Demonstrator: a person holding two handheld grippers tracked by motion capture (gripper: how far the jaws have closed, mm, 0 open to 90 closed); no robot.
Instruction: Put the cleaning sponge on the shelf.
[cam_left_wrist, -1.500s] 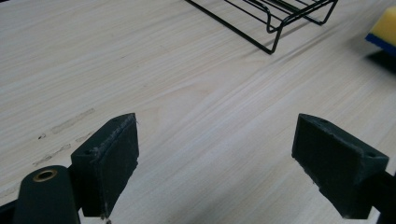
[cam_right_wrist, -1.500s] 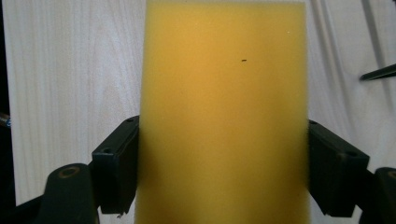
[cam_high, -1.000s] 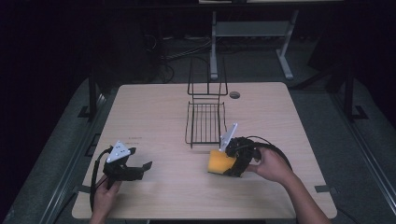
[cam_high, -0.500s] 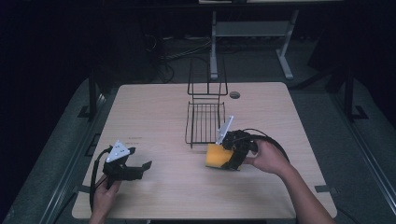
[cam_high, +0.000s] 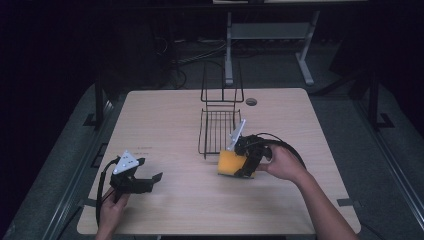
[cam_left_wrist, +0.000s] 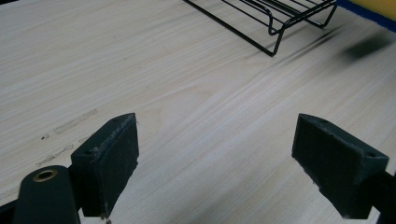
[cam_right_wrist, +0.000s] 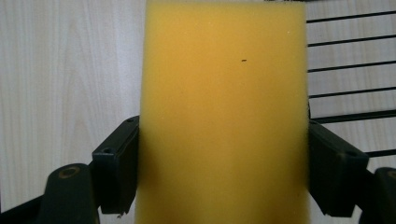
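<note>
Here the right hand-held gripper (cam_high: 239, 167) clamps a yellow sponge (cam_high: 230, 163), one jaw pressed against each long side of the block, as the right gripper view shows (cam_right_wrist: 224, 116). In the high view the sponge hangs just off the near right corner of the black wire rack (cam_high: 218, 131), toward 5 o'clock from the rack's middle, and whether it touches the table (cam_high: 165, 115) cannot be told. In the right gripper view the sponge's right edge overlaps the rack's wires (cam_right_wrist: 350, 65), while bare wood lies to its left.

The left hand-held gripper (cam_high: 147, 182) sits at about 8 o'clock on the table, near the front left corner, its jaws spread wide with nothing between them. In the left gripper view (cam_left_wrist: 215, 158) only plain tabletop lies between and ahead of the jaws, and the rack's near corner (cam_left_wrist: 273, 28) stands well apart at 1 o'clock.

Open room: the whole left half of the table from 7 to 11 o'clock is bare, and so is the strip along the front edge between the two grippers. The right side, from 2 to 4 o'clock, is also bare up to the edge. The rack's upright back stands at 12 o'clock, near a small round hole (cam_high: 251, 101) in the tabletop.
</note>
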